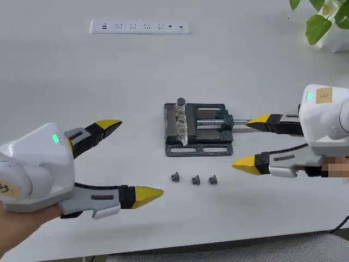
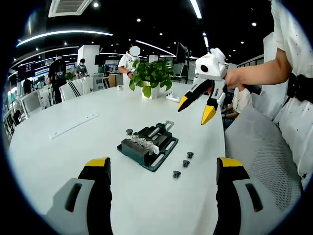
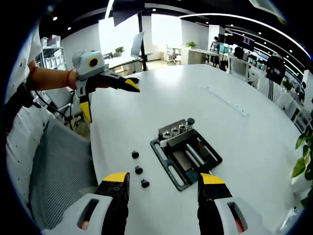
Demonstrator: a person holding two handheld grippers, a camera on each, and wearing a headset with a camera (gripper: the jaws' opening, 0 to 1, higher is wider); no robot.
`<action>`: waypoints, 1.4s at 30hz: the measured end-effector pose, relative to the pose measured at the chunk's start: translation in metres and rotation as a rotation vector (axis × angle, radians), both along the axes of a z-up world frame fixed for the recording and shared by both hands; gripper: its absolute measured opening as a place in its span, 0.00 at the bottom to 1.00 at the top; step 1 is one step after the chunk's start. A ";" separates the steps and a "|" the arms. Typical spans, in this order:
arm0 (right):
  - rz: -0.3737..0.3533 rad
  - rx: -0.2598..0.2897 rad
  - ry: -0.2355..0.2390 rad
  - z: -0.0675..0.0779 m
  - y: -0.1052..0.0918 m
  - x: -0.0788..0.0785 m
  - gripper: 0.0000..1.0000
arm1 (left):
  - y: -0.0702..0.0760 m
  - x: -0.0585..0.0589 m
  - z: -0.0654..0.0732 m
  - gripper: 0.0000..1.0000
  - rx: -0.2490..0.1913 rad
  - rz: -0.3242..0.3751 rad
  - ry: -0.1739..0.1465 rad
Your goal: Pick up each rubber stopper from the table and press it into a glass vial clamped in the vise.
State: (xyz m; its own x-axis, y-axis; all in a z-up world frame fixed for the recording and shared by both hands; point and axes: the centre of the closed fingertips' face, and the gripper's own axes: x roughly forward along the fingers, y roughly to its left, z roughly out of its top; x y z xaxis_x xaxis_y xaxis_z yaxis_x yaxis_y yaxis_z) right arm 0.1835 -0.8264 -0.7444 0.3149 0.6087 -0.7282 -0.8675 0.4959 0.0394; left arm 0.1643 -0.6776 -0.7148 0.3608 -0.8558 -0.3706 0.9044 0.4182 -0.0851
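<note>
Left tongs (image 1: 137,158) and right tongs (image 1: 242,143) have white shells, yellow-tipped black jaws

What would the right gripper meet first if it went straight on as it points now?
Probably the vise, dead ahead; the stoppers lie off to one side. Height is unclear.

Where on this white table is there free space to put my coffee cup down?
The widest bare patch lies between the long white power strip and the black metal vise. Left of the vise, beyond the left hand-held gripper, is bare too. Crowded: before the vise, three small dark rubber stoppers, with the right hand-held gripper close.
</note>
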 end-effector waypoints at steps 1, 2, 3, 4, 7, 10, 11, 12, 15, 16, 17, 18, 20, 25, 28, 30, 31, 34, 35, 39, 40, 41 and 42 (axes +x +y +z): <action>-0.007 0.005 -0.002 0.000 0.000 -0.002 0.55 | 0.000 0.000 0.000 0.88 0.002 -0.001 0.000; -0.010 0.014 -0.005 0.000 0.000 -0.005 0.56 | -0.001 -0.001 0.000 0.89 0.004 -0.003 0.000; -0.012 0.022 -0.006 -0.001 0.001 -0.008 0.58 | -0.002 -0.002 0.000 0.89 0.005 -0.004 0.000; -0.015 0.031 -0.005 -0.002 0.001 -0.011 0.59 | -0.002 -0.002 -0.001 0.89 0.007 -0.006 0.000; -0.018 0.043 -0.009 -0.006 0.002 -0.016 0.63 | -0.003 -0.004 -0.002 0.90 0.015 -0.012 0.000; -0.023 0.050 -0.004 -0.012 0.003 -0.022 0.61 | -0.004 -0.005 -0.002 0.89 0.016 -0.017 0.000; -0.025 0.052 0.000 -0.015 0.003 -0.024 0.61 | -0.004 -0.006 -0.002 0.89 0.018 -0.018 0.000; -0.026 0.053 0.001 -0.019 0.003 -0.027 0.60 | -0.005 -0.006 -0.002 0.89 0.018 -0.018 0.000; -0.032 0.052 0.010 -0.027 0.007 -0.033 0.54 | -0.005 -0.006 -0.002 0.89 0.015 -0.017 0.003; -0.031 0.054 0.011 -0.030 0.009 -0.035 0.53 | -0.005 -0.006 -0.002 0.89 0.016 -0.017 0.002; -0.032 0.054 0.016 -0.034 0.011 -0.037 0.50 | -0.005 -0.006 -0.002 0.89 0.015 -0.015 0.002; -0.035 0.051 0.022 -0.037 0.012 -0.038 0.48 | -0.006 -0.007 -0.001 0.89 0.013 -0.014 0.004; -0.038 0.043 0.026 -0.044 0.014 -0.041 0.44 | -0.005 -0.007 -0.001 0.89 0.014 -0.014 0.004; -0.051 0.049 0.037 -0.056 0.022 -0.045 0.35 | -0.005 -0.008 -0.003 0.89 0.016 -0.013 0.009; -0.054 0.036 0.034 -0.063 0.024 -0.045 0.29 | -0.004 -0.007 -0.004 0.89 0.015 -0.011 0.011; -0.066 0.033 0.039 -0.066 0.025 -0.043 0.25 | -0.003 -0.007 -0.005 0.89 0.014 -0.010 0.014; -0.066 0.029 0.037 -0.068 0.026 -0.043 0.23 | -0.003 -0.007 -0.005 0.89 0.014 -0.010 0.014; -0.070 -0.005 0.030 -0.077 0.024 -0.041 0.16 | -0.003 -0.008 -0.005 0.88 0.014 -0.009 0.015; -0.071 -0.005 0.030 -0.078 0.024 -0.041 0.14 | -0.003 -0.008 -0.005 0.88 0.013 -0.009 0.016; -0.073 -0.018 0.032 -0.083 0.027 -0.039 0.13 | -0.005 -0.009 -0.005 0.88 0.011 -0.011 0.017; -0.073 -0.019 0.033 -0.084 0.027 -0.039 0.13 | -0.005 -0.009 -0.005 0.88 0.011 -0.010 0.018; -0.071 -0.021 0.034 -0.087 0.028 -0.039 0.12 | -0.005 -0.009 -0.005 0.88 0.010 -0.010 0.019; -0.067 -0.028 0.030 -0.088 0.028 -0.038 0.12 | -0.005 -0.009 -0.005 0.88 0.009 -0.011 0.019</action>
